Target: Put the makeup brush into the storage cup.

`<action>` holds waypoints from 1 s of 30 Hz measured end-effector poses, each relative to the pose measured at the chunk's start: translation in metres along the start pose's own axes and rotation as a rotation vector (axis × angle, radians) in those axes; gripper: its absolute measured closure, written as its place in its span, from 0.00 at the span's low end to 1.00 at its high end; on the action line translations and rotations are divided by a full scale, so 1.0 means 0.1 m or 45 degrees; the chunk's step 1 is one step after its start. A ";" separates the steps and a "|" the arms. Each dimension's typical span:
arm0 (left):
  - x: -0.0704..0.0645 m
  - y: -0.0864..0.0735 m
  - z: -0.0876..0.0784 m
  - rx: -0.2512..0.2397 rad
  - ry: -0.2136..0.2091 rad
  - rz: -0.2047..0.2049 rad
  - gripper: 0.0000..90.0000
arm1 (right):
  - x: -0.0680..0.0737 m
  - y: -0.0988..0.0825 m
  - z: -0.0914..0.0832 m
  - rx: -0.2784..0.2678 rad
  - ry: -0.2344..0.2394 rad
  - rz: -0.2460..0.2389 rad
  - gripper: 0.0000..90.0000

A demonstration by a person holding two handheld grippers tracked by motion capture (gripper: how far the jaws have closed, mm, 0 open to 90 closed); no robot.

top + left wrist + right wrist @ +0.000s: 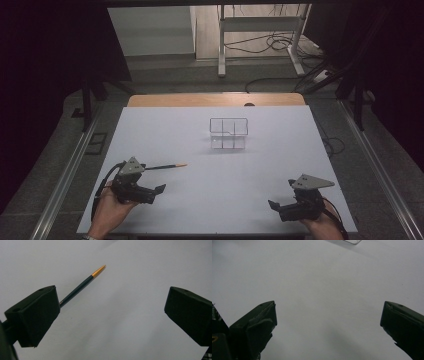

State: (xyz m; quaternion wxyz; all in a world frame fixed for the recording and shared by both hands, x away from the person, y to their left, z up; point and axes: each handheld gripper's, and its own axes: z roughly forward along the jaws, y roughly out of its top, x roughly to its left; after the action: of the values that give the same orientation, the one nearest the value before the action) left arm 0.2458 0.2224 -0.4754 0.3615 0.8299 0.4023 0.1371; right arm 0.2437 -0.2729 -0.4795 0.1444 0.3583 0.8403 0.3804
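Dark-handled brush (165,166) with a gold ferrule lies flat on the white table (200,210), just beside the left gripper (150,192). Left gripper view shows faint, unreadable print on its handle. Clear divided box (228,133) stands mid-table. Both grippers, left and right (280,207), are spread, holding nothing.

The paintbrush (82,286) has its rear end hidden behind the left gripper's (110,315) near finger.

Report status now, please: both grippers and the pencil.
Left gripper open, right gripper open. Pencil flat on table, beside left gripper, ungrasped. Clear box beyond, nothing blocking.
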 end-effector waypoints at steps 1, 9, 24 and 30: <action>0.01 0.01 0.01 0.002 -0.005 0.001 0.01 | 0.00 0.00 0.00 0.001 0.001 0.000 0.01; 0.05 0.09 0.05 0.025 -0.016 0.010 0.01 | 0.00 0.00 0.01 0.009 -0.002 0.004 0.01; 0.13 0.25 0.15 0.067 -0.029 0.036 0.04 | 0.00 -0.01 0.02 0.029 0.004 0.006 0.01; 0.19 0.32 0.19 0.092 -0.029 0.051 0.08 | 0.00 -0.01 0.02 0.038 0.009 0.006 0.01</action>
State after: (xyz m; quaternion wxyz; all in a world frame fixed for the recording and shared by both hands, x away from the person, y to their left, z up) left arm 0.2856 0.2148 -0.4672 0.3332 0.8517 0.3863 0.1202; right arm 0.2443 -0.2715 -0.4816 0.1350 0.3608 0.8456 0.3694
